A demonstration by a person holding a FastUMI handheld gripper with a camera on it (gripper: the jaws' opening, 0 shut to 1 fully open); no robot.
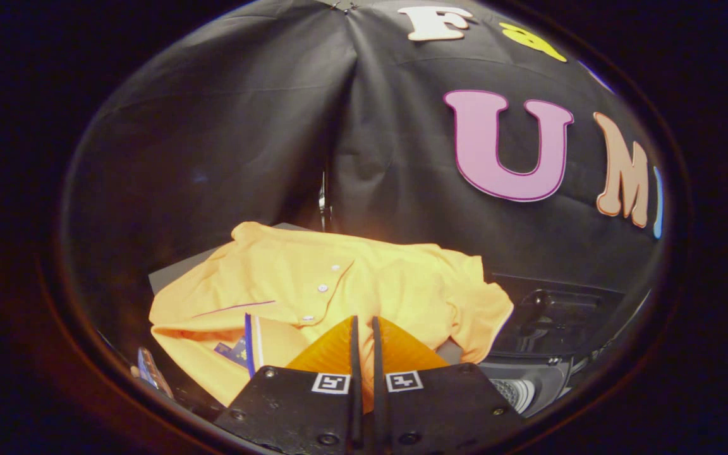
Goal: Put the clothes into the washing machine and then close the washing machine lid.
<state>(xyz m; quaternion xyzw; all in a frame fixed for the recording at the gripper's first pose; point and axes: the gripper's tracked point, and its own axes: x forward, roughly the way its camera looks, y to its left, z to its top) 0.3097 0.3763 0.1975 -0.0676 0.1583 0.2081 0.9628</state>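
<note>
Right, my tongs (364, 332) are nearly closed on nothing; the orange polo shirt (313, 284) lies just ahead and beneath, spread crosswise, mostly to their left.

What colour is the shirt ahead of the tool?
Orange, with white buttons; the shirt lies just ahead of the nearly closed tool, seen in the gripper view.

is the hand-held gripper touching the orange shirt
Cannot tell. In the gripper view the hand-held gripper has its fingers nearly together over the orange shirt, but no contact or gap shows plainly.
</note>
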